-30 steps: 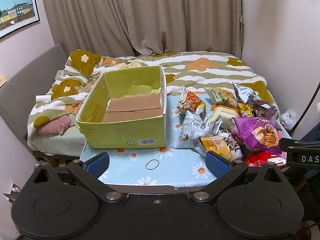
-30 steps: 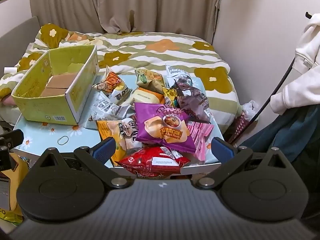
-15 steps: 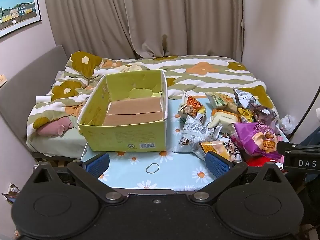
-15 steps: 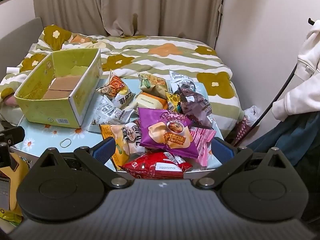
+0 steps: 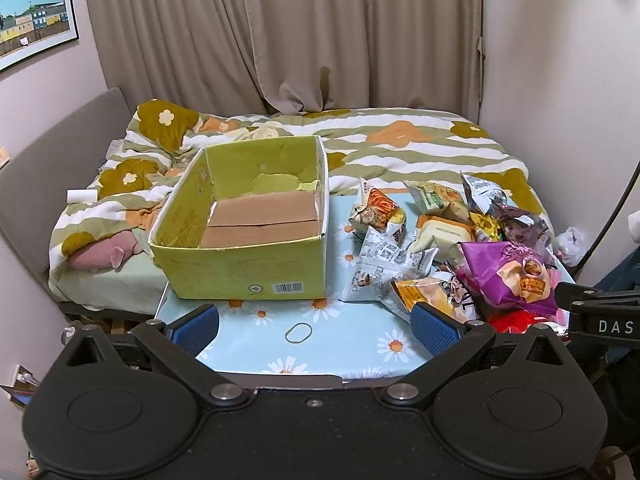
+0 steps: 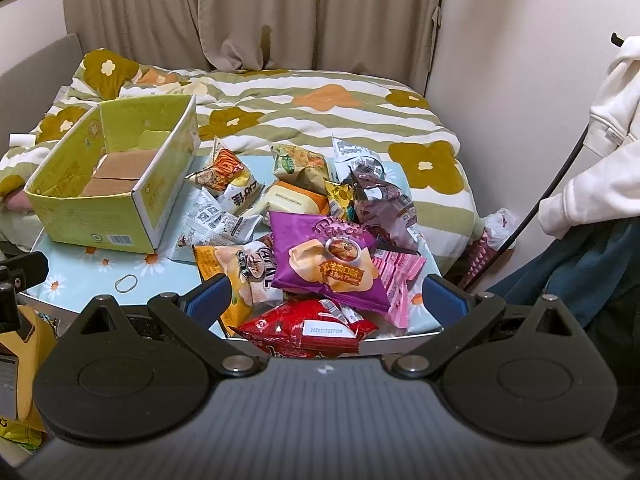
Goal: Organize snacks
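1. The left gripper (image 5: 314,326) hangs over the near edge of the counter (image 5: 352,344), fingers spread wide, nothing between them.
2. The right gripper (image 6: 326,300) is wide open too, empty, poised above the red bag (image 6: 308,330) at the front of the snacks (image 6: 304,220).
3. The snacks lie heaped on the counter's right half, a purple bag (image 6: 326,262) on top.
4. The box (image 5: 244,224) sits on the left half, open, with only brown cardboard inside.
5. A rubber band (image 5: 298,332) lies just in front of the box.
6. A bed (image 5: 400,148) stands behind the counter.
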`<state>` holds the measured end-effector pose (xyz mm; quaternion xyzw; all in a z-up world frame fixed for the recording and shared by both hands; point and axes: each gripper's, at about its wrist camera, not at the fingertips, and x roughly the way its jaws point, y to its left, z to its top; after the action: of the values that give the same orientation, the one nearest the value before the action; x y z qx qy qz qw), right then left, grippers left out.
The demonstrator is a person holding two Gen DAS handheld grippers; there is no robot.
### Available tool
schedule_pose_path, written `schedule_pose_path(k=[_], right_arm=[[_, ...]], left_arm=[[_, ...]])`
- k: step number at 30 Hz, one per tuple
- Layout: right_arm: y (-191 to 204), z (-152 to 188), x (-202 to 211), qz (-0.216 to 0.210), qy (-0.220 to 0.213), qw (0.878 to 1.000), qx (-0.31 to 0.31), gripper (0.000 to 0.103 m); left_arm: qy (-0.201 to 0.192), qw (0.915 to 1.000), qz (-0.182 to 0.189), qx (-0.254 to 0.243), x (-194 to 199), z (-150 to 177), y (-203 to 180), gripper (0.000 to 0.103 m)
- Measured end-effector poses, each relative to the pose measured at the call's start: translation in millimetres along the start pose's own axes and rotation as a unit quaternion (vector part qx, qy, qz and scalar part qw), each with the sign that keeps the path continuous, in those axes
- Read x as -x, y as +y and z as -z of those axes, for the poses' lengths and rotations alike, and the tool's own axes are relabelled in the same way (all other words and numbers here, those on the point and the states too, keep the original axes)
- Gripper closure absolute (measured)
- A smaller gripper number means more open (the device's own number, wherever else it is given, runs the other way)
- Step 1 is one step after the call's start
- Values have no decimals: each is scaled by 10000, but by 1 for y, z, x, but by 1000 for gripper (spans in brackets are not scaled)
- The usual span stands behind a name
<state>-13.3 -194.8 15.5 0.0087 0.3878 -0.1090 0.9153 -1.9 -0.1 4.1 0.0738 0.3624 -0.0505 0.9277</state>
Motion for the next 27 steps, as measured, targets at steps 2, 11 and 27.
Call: schedule_pose_path(k=[2, 11, 27], right_arm=[[-2, 1, 1, 19, 2, 10000, 1, 0], [-4, 2, 3, 35, -4, 10000, -2, 0], [-4, 2, 3, 30, -2, 10000, 7, 0]], left_arm=[[-1, 10000, 2, 4, 0, 0, 0, 0], [-10, 10000, 22, -13, 2, 0, -2, 0], [70, 9999, 70, 47, -1, 0, 1, 0]])
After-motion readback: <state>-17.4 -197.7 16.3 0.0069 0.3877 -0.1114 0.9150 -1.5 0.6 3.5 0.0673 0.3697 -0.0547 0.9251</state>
